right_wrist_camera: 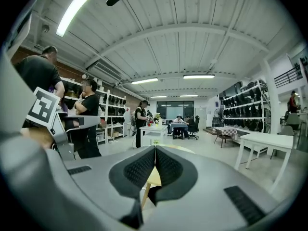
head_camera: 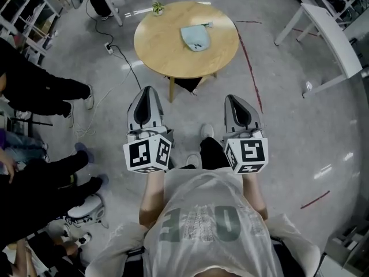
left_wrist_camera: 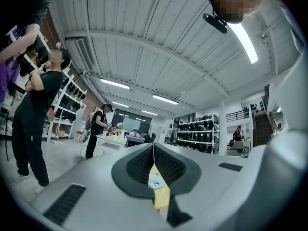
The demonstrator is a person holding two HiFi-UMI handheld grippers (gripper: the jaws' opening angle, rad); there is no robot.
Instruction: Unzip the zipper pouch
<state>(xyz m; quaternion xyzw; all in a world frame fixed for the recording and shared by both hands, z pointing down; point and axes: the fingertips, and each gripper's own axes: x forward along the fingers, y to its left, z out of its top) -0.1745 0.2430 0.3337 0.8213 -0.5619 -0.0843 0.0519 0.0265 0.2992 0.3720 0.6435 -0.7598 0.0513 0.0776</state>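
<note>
— Where is the zipper pouch [head_camera: 196,37] found?
— It is laid flat near the middle of the round tabletop [head_camera: 164,53], far ahead of both grippers.
— How are the jaws held?
— Those of the left gripper [head_camera: 148,91] and the right gripper [head_camera: 232,98] are pressed together, nothing gripped, well apart from the tabletop.

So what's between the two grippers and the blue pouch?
In the head view: grey floor, then the round wooden table's bare near part. The left gripper and right gripper hang short of the zipper pouch.
</note>
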